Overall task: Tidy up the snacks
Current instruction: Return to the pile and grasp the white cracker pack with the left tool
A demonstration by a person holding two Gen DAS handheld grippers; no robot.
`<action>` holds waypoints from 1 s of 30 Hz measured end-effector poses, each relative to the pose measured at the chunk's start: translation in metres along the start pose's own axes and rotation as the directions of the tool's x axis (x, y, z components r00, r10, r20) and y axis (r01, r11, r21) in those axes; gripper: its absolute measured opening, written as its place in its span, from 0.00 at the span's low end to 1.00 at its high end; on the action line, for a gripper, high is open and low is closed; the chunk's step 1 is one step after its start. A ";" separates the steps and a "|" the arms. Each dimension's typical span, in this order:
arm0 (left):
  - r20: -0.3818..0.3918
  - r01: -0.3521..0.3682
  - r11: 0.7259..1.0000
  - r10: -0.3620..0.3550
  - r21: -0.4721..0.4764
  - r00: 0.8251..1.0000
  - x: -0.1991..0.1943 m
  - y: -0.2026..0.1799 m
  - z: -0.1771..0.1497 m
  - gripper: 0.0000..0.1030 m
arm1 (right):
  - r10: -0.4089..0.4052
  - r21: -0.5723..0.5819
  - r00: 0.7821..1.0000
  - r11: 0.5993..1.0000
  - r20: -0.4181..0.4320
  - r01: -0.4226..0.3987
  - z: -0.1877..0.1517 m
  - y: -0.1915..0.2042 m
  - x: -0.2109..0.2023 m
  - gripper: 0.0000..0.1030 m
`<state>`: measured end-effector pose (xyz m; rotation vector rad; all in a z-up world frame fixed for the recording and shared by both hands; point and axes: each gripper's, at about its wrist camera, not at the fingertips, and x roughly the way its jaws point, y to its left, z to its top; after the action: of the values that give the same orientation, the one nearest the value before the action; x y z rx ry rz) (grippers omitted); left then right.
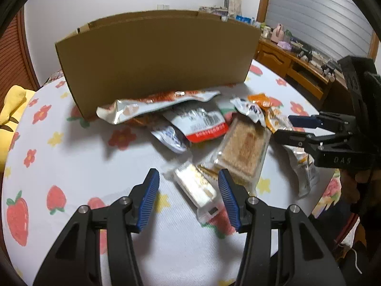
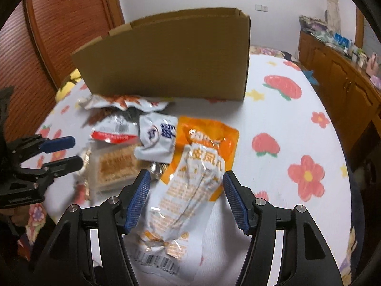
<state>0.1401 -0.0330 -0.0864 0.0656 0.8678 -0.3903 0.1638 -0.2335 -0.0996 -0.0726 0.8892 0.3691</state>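
- Snacks lie loose in a heap on the flowered tabletop (image 1: pixel 71 157), none seen inside the cardboard box (image 1: pixel 157 52) whose inside is hidden behind its near wall; by my reading the sorting has hardly begun.
- Left claw (image 1: pixel 188 199) is about half open and holds nothing; a small clear-wrapped cake bar (image 1: pixel 195 188) lies between its pads, which do not seem to press on it.
- Right claw (image 2: pixel 187 200) is also open and empty-handed, straddling a white-and-orange packet (image 2: pixel 190 190) at the heap's near edge.
- At about 12 o'clock from the left claw sits a larger clear tray of crumbly cake (image 1: pixel 243 150).
- Farther out lie a red-and-white bag (image 1: pixel 202 124), a blue-lettered white pouch (image 2: pixel 157 140) and a crumpled silver bag (image 1: pixel 152 104) touching the box.
- Everything still needs lifting into the box, at 12 o'clock, farthest of all.
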 end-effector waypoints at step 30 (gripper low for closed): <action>-0.018 -0.009 0.999 0.009 0.037 1.000 0.006 0.016 0.000 0.20 | -0.082 -0.026 0.997 0.996 0.010 0.082 -0.011 0.000 0.004 0.73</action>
<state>0.1494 -0.0201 -0.0928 0.1073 0.8780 -0.3979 0.1584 -0.2347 -0.1097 -0.1307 0.8697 0.3044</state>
